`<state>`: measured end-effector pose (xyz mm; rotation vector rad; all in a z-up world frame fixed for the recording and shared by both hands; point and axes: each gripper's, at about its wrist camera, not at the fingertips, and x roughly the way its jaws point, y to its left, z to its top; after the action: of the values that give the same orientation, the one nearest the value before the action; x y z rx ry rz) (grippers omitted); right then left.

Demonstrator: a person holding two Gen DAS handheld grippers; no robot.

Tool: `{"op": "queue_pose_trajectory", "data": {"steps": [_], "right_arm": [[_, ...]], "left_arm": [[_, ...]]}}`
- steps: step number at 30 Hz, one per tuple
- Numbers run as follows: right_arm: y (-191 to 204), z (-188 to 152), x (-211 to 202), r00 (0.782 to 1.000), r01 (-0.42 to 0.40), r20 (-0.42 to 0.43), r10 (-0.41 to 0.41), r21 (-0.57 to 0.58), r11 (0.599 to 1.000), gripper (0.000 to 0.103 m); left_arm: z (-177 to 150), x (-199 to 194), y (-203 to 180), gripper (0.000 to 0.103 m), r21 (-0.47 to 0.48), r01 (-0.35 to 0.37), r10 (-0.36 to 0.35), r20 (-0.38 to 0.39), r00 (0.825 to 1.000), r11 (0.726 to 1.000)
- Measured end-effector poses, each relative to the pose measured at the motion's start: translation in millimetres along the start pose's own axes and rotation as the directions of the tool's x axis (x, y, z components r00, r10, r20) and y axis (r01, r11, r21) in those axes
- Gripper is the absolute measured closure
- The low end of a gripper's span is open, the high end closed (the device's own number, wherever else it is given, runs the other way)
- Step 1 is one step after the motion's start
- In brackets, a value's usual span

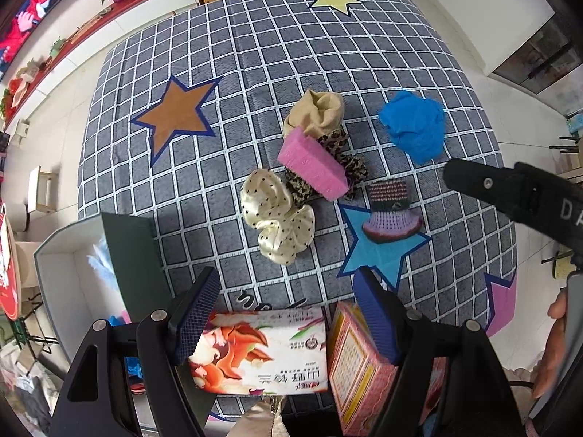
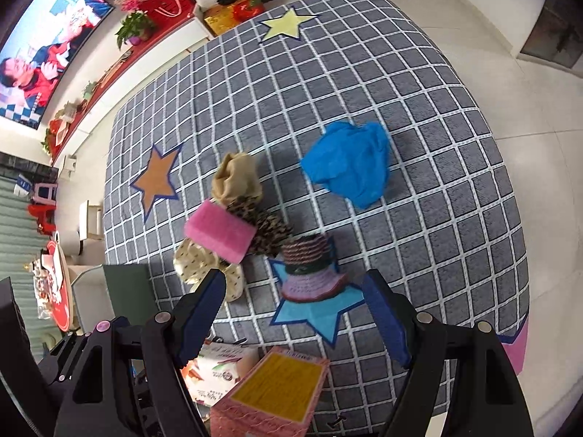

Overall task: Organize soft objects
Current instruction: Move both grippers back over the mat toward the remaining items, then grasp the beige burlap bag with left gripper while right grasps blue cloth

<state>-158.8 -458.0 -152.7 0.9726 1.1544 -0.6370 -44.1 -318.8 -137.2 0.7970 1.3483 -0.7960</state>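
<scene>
I have both grippers hanging over the checked rug (image 1: 255,54), pointing down at it. The left gripper (image 1: 288,313) stands wide with nothing between its fingers, and the right gripper (image 2: 293,309) is just as wide and just as empty.

The job looks barely begun to me. Most of the soft things are loose on the rug: a pink sponge (image 1: 313,167) lies on top of a leopard scrunchie (image 1: 349,160), with a tan cloth (image 1: 317,113) touching them on the far side and a dotted cream scrunchie (image 1: 277,218) touching on the near left. A knitted purple hat (image 1: 390,211) sits on the blue star (image 1: 379,255) just right of that heap. A crumpled blue bag (image 1: 415,123) lies apart, far right.

At near left stands an open white box (image 1: 54,273); I can see something pale blue and feathery inside, so perhaps one piece is already stowed, though I cannot tell what it is. I take that box for the goal.

Below the left gripper lies a tissue pack (image 1: 262,353) with a fox picture and upside-down Chinese print I cannot read, and beside it a pink carton (image 1: 357,364) with a yellow panel, its text too small.

The right gripper's arm shows "D" and part of another letter.
</scene>
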Motion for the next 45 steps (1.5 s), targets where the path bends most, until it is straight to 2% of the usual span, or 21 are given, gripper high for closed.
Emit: {"op": "queue_pose_trajectory", "data": {"steps": [6,11,18,24,28,33,36,40,45], "right_arm": [[-19.5,19.0,12.3,1.000,0.005,-0.025,-0.004,0.033,0.999,0.024],[-36.5,33.1,26.4,0.998,0.018,-0.054,-0.014,0.076,0.997,0.024],[-49.2,48.2,45.9,0.996,0.031,-0.085,-0.021,0.114,0.993,0.024],[-51.1,50.1,55.6,0.995,0.027,-0.103,-0.014,0.127,0.992,0.024],[-55.5,49.5,57.4,0.994,0.028,-0.107,-0.013,0.139,0.990,0.024],[-68.2,46.7,56.5,0.994,0.036,-0.110,-0.017,0.171,0.985,0.024],[-76.4,46.4,55.7,0.994,0.039,-0.108,-0.018,0.194,0.980,0.024],[-81.5,47.0,55.6,0.994,0.042,-0.108,-0.021,0.204,0.978,0.024],[-87.1,53.6,62.3,0.994,0.040,-0.111,-0.016,0.221,0.974,0.024]], "left_arm": [[21.0,17.2,2.1,0.024,-0.026,0.006,-0.007,-0.047,0.999,1.000],[41.4,33.2,25.7,0.024,-0.134,0.093,-0.107,-0.100,0.989,0.987],[67.4,56.7,39.4,0.024,-0.180,0.057,-0.084,-0.145,0.986,0.982],[82.3,101.1,25.5,0.024,-0.174,0.068,-0.110,-0.246,0.963,0.982],[87.6,117.2,17.9,0.024,-0.177,0.057,-0.104,-0.271,0.957,0.983],[97.6,111.7,10.4,0.024,-0.161,0.058,-0.096,-0.242,0.966,0.985],[113.4,104.6,20.4,0.024,-0.188,0.049,-0.088,-0.203,0.975,0.981],[140.7,104.7,36.1,0.024,-0.237,0.016,-0.064,-0.198,0.978,0.971],[167.0,88.3,48.4,0.024,-0.234,-0.089,0.057,-0.140,0.989,0.968]]}}
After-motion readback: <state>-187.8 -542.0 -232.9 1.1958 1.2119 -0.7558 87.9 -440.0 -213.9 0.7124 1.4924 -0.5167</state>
